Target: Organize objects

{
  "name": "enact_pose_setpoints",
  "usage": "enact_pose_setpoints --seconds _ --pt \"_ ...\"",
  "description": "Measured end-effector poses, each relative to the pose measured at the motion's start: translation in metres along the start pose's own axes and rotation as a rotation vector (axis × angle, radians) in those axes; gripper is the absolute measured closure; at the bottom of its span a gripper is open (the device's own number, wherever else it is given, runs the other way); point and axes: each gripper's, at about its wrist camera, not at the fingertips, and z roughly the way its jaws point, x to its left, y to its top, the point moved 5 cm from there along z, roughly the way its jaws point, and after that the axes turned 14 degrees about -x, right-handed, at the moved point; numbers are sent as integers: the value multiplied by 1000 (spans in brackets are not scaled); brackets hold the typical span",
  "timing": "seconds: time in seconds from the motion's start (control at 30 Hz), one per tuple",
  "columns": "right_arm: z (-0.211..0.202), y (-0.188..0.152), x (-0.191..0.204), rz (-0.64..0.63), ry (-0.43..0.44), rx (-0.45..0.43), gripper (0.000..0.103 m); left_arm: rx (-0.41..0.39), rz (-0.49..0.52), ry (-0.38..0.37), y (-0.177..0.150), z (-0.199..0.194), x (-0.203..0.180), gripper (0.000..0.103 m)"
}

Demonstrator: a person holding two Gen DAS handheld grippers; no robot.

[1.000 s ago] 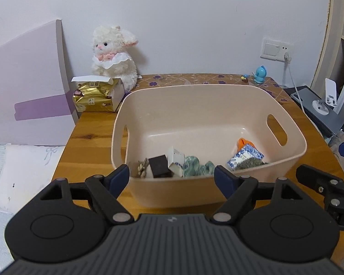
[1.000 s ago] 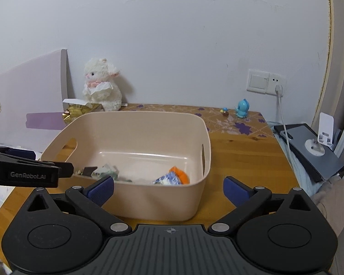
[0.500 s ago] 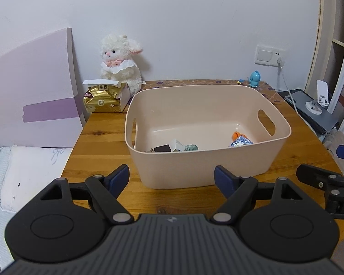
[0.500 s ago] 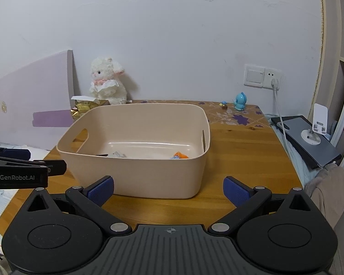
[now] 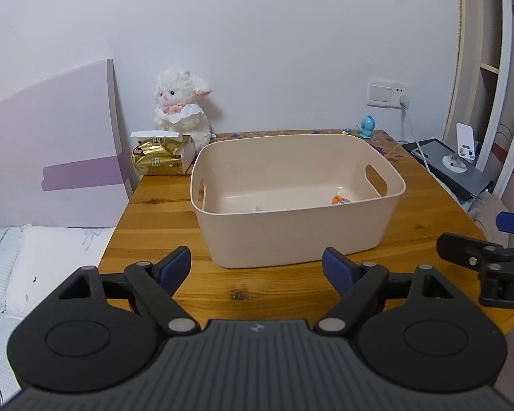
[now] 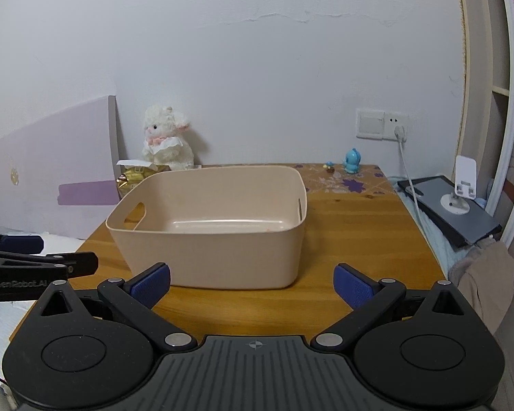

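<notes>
We hold both grippers, left (image 5: 256,263) and right (image 6: 252,282), fingers spread and empty, before the bin (image 5: 301,231) on the desk (image 5: 161,226); stiff, light plastic (probably), best gripped at its handle slots.

One bin (image 5: 301,229), one plush lamb (image 5: 181,109), two tools (image 5: 257,267).

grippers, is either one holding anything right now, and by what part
Nothing is held. The left gripper and right gripper are both open and empty, short of the beige bin.
</notes>
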Motion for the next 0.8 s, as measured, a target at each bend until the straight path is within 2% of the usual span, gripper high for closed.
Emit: enact_pose_setpoints --seconds 0.63,0.8 --pt "-55 -6 -2 -19 -22 -55 0 2 -42 7 -28 -50 3 13" --pt "-58 -13 2 -3 -7 -34 0 -22 -44 24 -28 -63 6 13"
